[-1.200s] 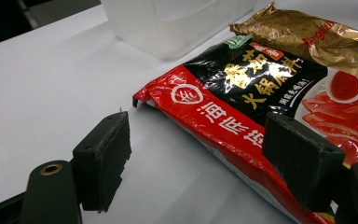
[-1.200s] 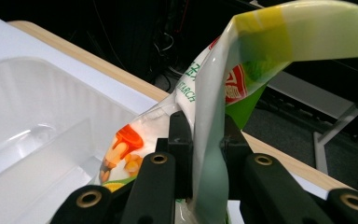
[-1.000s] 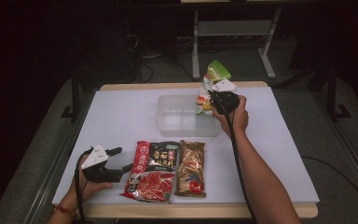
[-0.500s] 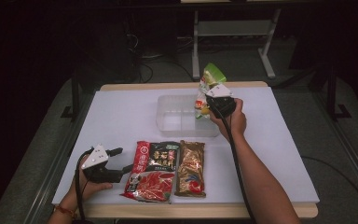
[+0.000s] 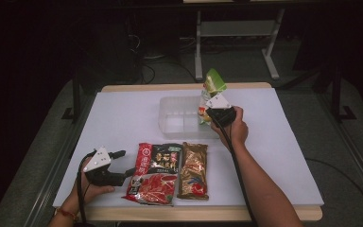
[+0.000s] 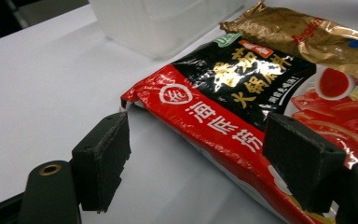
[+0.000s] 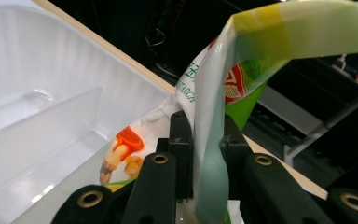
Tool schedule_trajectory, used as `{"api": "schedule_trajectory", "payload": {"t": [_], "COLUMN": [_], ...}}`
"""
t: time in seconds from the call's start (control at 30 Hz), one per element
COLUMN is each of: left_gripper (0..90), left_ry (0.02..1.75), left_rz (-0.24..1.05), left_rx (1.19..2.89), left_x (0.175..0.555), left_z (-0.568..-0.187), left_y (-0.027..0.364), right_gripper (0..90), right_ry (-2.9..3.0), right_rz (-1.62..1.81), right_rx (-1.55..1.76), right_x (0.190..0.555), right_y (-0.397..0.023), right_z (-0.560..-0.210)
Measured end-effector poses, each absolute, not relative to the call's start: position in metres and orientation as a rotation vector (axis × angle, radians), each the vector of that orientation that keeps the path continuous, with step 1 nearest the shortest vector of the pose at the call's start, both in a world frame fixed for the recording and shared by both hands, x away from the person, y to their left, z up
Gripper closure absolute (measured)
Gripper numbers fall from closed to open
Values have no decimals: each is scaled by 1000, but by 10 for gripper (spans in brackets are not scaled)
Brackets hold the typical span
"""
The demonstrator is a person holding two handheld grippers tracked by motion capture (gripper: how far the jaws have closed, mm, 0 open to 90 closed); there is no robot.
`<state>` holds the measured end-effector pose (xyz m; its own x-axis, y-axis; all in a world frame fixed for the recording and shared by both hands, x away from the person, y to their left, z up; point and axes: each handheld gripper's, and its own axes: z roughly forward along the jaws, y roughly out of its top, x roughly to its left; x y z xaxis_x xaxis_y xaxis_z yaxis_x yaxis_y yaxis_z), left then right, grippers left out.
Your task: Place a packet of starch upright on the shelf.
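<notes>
My right gripper (image 5: 211, 109) (image 7: 208, 154) is shut on a green and white snack packet (image 5: 211, 90) (image 7: 223, 84), held upright with its lower end over the right end of the clear plastic bin (image 5: 170, 124) (image 7: 37, 93). My left gripper (image 5: 125, 163) (image 6: 200, 149) rests open on the table at the front left, its jaws either side of the top left corner of a red and black hotpot sauce packet (image 5: 153, 172) (image 6: 242, 107), without pressing on it. A gold and brown packet (image 5: 194, 170) (image 6: 307, 35) lies right of the red one.
The white tabletop (image 5: 123, 118) has a wooden edge along the front and back. A metal frame (image 5: 236, 33) stands on the dark floor behind the table. The bin has a divider inside (image 7: 51, 112).
My right gripper has sunk a little and shifted left with the green packet, bringing it lower over the bin's right end. The left gripper and the two flat packets stayed put.
</notes>
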<state>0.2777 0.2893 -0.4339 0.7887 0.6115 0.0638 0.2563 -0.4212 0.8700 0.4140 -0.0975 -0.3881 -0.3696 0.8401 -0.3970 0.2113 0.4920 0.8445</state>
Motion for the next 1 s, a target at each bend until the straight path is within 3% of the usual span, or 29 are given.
{"api": "schedule_trajectory", "payload": {"t": [1.0], "left_gripper": [228], "left_ry": [633], "left_rz": [448], "left_rx": [2015], "left_x": [276], "left_z": [-433], "left_y": [288], "right_gripper": [752], "right_ry": [1976], "right_rz": [947], "right_rx": [788], "right_x": [399], "right_y": [-110], "right_z": [-425]}}
